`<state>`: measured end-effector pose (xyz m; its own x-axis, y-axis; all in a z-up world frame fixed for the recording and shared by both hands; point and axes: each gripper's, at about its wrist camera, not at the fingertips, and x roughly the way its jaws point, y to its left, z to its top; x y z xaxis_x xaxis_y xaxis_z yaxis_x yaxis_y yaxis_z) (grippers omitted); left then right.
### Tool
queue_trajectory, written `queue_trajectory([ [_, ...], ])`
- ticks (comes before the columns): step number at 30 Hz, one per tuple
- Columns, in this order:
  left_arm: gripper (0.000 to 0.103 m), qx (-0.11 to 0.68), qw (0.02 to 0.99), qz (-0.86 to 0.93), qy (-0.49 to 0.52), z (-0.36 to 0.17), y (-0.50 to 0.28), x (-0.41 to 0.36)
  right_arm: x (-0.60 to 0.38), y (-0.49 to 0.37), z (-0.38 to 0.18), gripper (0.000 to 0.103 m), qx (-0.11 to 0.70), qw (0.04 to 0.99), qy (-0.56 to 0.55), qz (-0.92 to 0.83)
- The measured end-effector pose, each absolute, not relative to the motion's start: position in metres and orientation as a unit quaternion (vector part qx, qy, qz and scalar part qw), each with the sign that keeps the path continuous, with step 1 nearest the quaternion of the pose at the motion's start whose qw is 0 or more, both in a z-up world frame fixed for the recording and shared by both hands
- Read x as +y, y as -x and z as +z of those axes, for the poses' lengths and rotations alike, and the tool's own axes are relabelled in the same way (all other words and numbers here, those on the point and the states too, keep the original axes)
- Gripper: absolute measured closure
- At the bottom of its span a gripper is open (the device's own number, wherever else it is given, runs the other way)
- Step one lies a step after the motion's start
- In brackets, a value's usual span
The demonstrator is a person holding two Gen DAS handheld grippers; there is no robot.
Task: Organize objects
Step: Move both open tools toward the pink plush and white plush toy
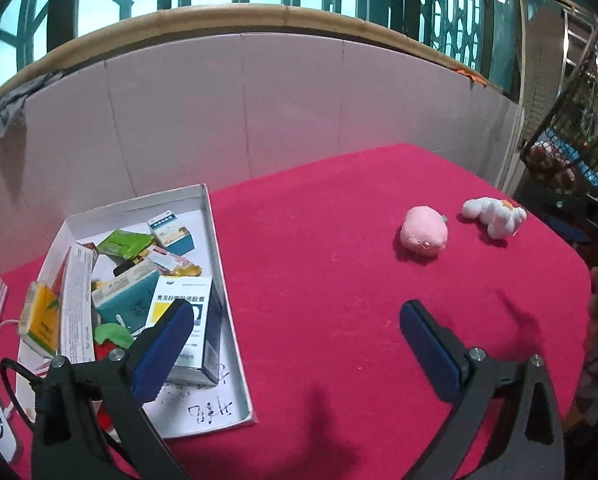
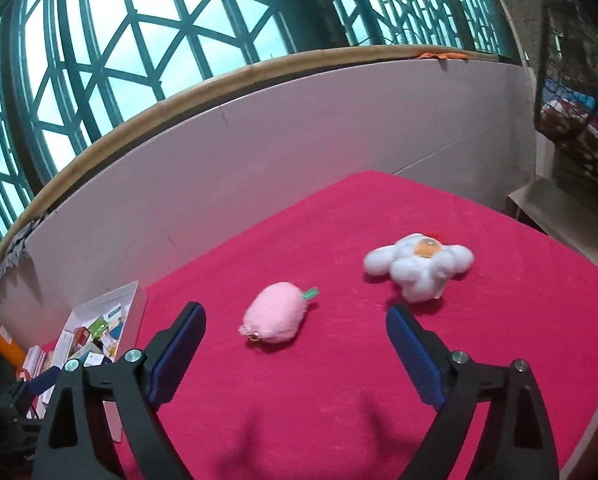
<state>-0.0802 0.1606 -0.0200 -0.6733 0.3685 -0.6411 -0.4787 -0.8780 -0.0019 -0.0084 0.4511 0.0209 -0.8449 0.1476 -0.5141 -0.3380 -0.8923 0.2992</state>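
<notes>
Right gripper (image 2: 295,320): jaws spread wide, nothing between the pads, hovering over the red tablecloth (image 2: 499,320) and aimed at the pink plush toy (image 2: 274,317). Left gripper (image 1: 295,332): also fully spread and empty, its left finger overlapping the white tray (image 1: 235,360) in the left wrist view.

Layout: 2 soft toys lie loose on the cloth. The pink one is nearer the right gripper; the white plush toy (image 2: 419,266) lies beside it, apart, toward the far right corner. The tray sits at the left edge of the table, already crowded with medicine boxes (image 1: 183,320) and packets.

Judged step: reach for the pink toy with the right gripper, presumably to move it to the tray.

Notes for doing it well:
- Centre the toy between the pads before closing; it currently sits slightly left of the midline.
- Come down low so the pads take the body, not the green tag.
- Soft fabric compresses, so close firmly.
- Tray is full near its front; the bare patch at the near end looks the likeliest drop spot.
</notes>
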Motion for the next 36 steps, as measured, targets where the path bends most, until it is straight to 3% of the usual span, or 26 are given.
queue_trajectory([
  [19,0.0,0.136,0.258,0.894,0.34,-0.03,0.079,0.224,0.535,-0.035,-0.002,0.0,0.204,0.208,0.247,0.924],
  [36,0.0,0.155,0.32,0.849,0.39,-0.073,0.154,0.364,0.581,0.089,-0.049,0.0,0.182,0.218,0.353,0.891],
])
